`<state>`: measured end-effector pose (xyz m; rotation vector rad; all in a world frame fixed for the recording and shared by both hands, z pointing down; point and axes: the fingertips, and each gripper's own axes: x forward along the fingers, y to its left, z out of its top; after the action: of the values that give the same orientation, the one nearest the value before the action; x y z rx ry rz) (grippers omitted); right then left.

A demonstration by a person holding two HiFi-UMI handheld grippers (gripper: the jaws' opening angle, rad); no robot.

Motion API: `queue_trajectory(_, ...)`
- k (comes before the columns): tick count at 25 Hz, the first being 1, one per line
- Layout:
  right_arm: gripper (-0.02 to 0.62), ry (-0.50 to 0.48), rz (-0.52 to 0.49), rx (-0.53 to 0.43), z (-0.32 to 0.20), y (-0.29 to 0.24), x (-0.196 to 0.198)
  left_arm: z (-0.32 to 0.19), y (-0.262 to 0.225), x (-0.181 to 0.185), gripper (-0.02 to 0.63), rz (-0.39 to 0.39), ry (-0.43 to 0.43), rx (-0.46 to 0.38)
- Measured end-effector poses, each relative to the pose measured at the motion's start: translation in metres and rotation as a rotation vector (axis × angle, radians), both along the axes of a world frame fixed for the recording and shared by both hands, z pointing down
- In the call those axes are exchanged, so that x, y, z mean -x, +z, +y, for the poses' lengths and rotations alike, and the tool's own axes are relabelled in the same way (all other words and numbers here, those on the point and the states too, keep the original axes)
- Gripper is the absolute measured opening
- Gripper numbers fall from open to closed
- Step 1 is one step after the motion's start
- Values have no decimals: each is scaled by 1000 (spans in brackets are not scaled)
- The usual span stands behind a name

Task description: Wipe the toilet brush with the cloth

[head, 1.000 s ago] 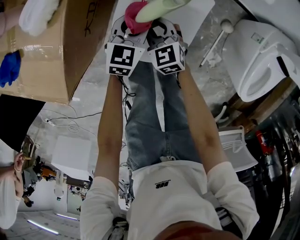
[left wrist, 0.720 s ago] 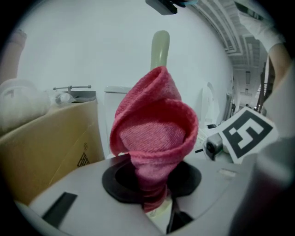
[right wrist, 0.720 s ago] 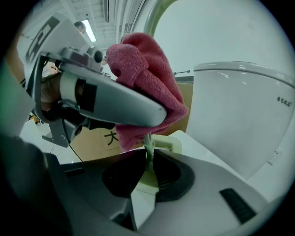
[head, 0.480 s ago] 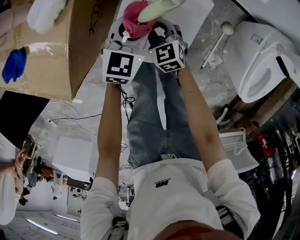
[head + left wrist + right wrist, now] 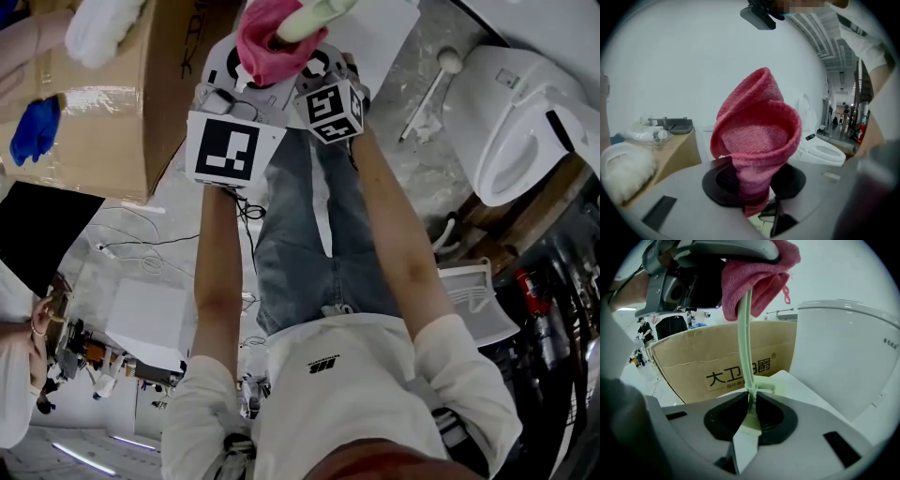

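One toilet brush [image 5: 746,343] | axis straight out of right gripper [image 5: 752,397] | into cloth [image 5: 750,275]

the left forearm [image 5: 217,253] and the right forearm [image 5: 398,244] stretch forward side by side, bare from the elbows down. the left gripper [image 5: 751,190] has its jaws pinched on a pink cloth [image 5: 757,140]. the right gripper [image 5: 752,411] has its jaws clamped on a pale green brush handle [image 5: 746,348]. the left marker cube [image 5: 225,150] looks larger than the right marker cube [image 5: 330,111] (they sit just beside each other).
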<state>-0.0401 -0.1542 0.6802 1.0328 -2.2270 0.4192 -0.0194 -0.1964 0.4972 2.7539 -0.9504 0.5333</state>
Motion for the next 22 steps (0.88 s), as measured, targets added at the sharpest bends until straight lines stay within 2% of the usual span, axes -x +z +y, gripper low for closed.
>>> queue_trajectory(10,51,12,8,9,0,1,-1,-13,-54,-15,186,26,70,-59)
queue_trajectory(16,51,9,4,4,-1,1,-1,-12,-52,-12,173,37,61,-73)
queue_trajectory(22,51,5,-3,3,0,0,0,-6,-37,-7,163,28,50,-46)
